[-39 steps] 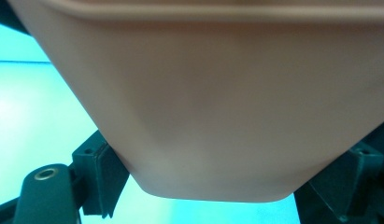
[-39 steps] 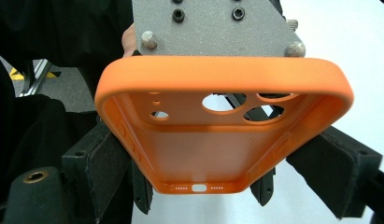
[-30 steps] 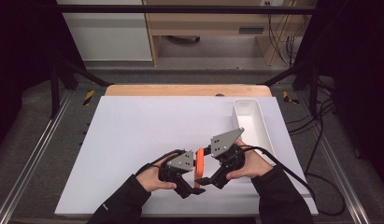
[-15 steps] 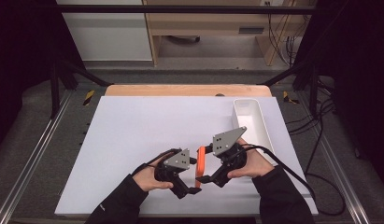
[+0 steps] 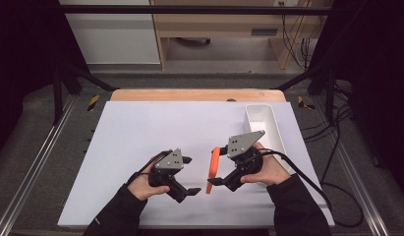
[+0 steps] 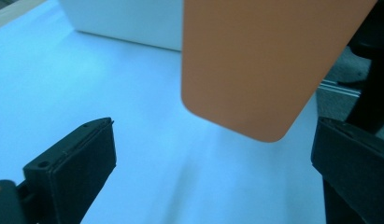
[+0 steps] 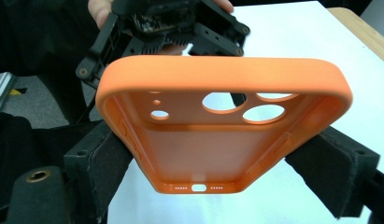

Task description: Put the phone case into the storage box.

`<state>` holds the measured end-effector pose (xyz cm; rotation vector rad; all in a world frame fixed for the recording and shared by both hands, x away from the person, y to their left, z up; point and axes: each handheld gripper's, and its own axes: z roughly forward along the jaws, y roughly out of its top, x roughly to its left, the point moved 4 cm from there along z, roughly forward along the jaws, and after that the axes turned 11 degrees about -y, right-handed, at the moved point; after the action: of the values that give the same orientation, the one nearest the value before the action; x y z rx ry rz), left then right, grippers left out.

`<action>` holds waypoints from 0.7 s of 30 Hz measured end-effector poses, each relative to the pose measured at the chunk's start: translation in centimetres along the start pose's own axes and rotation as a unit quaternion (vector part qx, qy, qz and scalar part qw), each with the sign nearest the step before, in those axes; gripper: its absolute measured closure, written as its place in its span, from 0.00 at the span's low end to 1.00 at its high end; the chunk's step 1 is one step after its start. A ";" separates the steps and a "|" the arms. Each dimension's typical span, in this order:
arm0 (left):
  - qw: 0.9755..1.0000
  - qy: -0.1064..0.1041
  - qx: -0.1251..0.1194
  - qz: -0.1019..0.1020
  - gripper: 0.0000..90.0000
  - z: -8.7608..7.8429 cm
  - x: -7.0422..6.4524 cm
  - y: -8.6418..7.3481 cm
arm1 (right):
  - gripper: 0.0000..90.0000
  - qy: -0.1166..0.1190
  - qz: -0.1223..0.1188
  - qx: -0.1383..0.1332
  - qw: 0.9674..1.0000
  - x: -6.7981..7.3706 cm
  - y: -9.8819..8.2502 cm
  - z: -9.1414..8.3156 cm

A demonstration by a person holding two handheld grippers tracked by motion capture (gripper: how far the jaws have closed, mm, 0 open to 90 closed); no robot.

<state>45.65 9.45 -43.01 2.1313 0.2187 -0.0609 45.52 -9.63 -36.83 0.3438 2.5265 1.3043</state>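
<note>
So the right gripper (image 5: 213,183) has the orange phone case (image 5: 214,169) pinched across its 2 long sides, held off the table (image 5: 140,128) and standing on edge between the 2 hands. In the right gripper view you're looking into the open side of the case (image 7: 217,140), camera holes at the top and port slot at the bottom, both pads pressed tight on the side walls. The left gripper (image 5: 188,175) has just been opening its jaws and they now stand wide with nothing between them; in its own view the flat back of the case (image 6: 259,65) hangs just ahead, clear of both jaws. Looks like a handover just finished, and I'd guess the white bin (image 5: 263,128) up on the right is where it's headed. If so, keep the squeeze light but steady, since a soft case can bow and pop out, and let the left back off sideways first so it doesn't clip the case.
</note>
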 end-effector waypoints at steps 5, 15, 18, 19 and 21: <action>1.000 0.022 -0.012 -0.013 0.00 -1.1 0.5 -0.6 | 0.18 -0.015 0.011 -0.005 1.000 -0.5 -0.1 -0.4; 0.996 0.062 -0.052 -0.045 0.00 -3.4 1.7 -2.2 | 0.18 -0.051 0.036 -0.015 0.998 -1.5 -0.4 -1.8; 0.994 0.078 -0.062 -0.052 0.00 -4.0 2.1 -2.6 | 0.18 -0.064 0.042 -0.016 0.997 -1.7 -0.7 -2.2; 0.993 0.082 -0.066 -0.055 0.00 -4.2 2.2 -2.7 | 0.18 -0.068 0.045 -0.016 0.997 -1.8 -0.7 -2.3; 0.991 0.090 -0.071 -0.062 0.00 -4.4 2.4 -3.0 | 0.18 -0.080 0.051 -0.016 0.995 -2.0 -0.8 -2.5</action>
<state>47.25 15.07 -43.43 1.9803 0.4492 0.0723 46.44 -12.65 -35.82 0.5534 2.3786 1.2968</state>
